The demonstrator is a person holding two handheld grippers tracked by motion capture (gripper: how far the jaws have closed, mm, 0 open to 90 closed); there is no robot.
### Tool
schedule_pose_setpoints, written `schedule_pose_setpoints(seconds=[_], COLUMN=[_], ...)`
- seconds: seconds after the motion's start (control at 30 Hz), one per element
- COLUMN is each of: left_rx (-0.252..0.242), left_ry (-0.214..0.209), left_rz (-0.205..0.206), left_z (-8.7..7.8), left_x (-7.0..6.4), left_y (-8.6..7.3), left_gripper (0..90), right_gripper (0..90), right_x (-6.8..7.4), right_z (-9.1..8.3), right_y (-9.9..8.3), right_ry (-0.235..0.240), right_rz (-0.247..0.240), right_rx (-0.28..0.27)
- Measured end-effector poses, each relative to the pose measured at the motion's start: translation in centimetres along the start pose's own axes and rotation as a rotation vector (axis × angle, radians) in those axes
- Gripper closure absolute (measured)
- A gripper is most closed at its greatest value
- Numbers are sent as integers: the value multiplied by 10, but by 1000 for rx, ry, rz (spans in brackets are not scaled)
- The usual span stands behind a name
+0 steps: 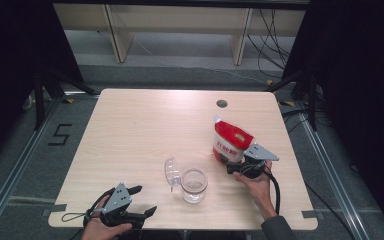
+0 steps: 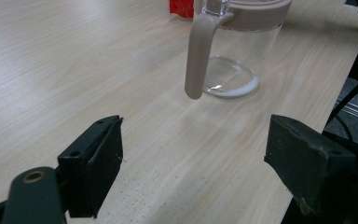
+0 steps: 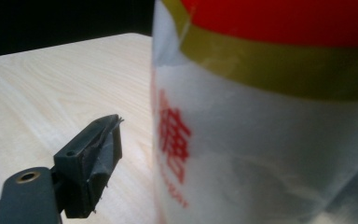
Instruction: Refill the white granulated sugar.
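The pale wooden table (image 1: 145, 130) carries everything, and the work sits on its near right part. Largest of the things on it is the red-and-white bag (image 1: 231, 141), standing upright with its cut corner at the top far left; in the right gripper view its printed side fills the space just past the left jaw. The right gripper (image 1: 241, 162) is pressed up against the bag's near side. One jaw stands apart from the bag's left face and the other is hidden, so I cannot tell whether the bag is gripped yet.

Left of the bag and a little nearer stands the clear glass jar (image 1: 194, 185), its hinged lid (image 1: 172, 171) flipped open to the left. The left gripper view shows its beige handle (image 2: 196, 58) and an empty bottom.

The left gripper (image 1: 139, 201) rests at the near left edge, jaws spread wide and empty, aimed at the jar.

This looks like the grasp before pouring. Next, the bag must be clamped firmly, lifted and tipped with its cut corner over the jar's mouth, perhaps with the jar steadied.
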State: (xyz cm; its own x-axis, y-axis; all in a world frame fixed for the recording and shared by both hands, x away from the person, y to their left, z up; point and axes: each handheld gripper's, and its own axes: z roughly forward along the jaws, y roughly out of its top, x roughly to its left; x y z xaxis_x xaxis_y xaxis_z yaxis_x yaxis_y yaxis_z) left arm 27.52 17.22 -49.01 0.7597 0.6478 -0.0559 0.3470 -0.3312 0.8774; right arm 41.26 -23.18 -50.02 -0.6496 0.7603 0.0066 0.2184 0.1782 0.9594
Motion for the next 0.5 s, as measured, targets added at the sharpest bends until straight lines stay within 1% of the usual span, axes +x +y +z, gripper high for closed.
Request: schedule_pose_setpoints(seconds=[0.07, 0.1, 0.13, 0.27, 0.3, 0.33, 0.4, 0.43, 0.47, 0.5], left_rx=[1, 1, 1, 3, 2, 2, 1, 2, 9, 34], left_ry=[-1, 0, 0, 0, 0, 0, 0, 0, 1, 10], left_rz=[0, -1, 0, -2, 0, 0, 2, 1, 5, 24], left_z=[0, 0, 0, 0, 0, 0, 0, 0, 0, 0], left_x=[0, 0, 0, 0, 0, 0, 0, 0, 0, 1], left_y=[0, 0, 0, -1, 0, 0, 0, 0, 0, 0], left_gripper=[187, 187, 186, 186, 187, 187, 186, 187, 187, 187], right_gripper=[164, 174, 181, 206, 220, 226, 238, 252, 257, 263], right_x=[-2, -1, -2, -2, -6, -8, -8, -7, -7, -10], right_z=[0, 1, 2, 3, 5, 6, 6, 5, 6, 8], right_y=[0, -1, -3, -5, -7, -7, -8, -9, -10, -10], right_ry=[3, -8, -12, -15, -19, -8, -13, -25, -24, -6], right_rz=[-9, 14, 10, 21, 5, -10, -8, 33, 35, 15], right_rx=[6, -9, -23, -23, -37, -29, -29, -19, -23, -24])
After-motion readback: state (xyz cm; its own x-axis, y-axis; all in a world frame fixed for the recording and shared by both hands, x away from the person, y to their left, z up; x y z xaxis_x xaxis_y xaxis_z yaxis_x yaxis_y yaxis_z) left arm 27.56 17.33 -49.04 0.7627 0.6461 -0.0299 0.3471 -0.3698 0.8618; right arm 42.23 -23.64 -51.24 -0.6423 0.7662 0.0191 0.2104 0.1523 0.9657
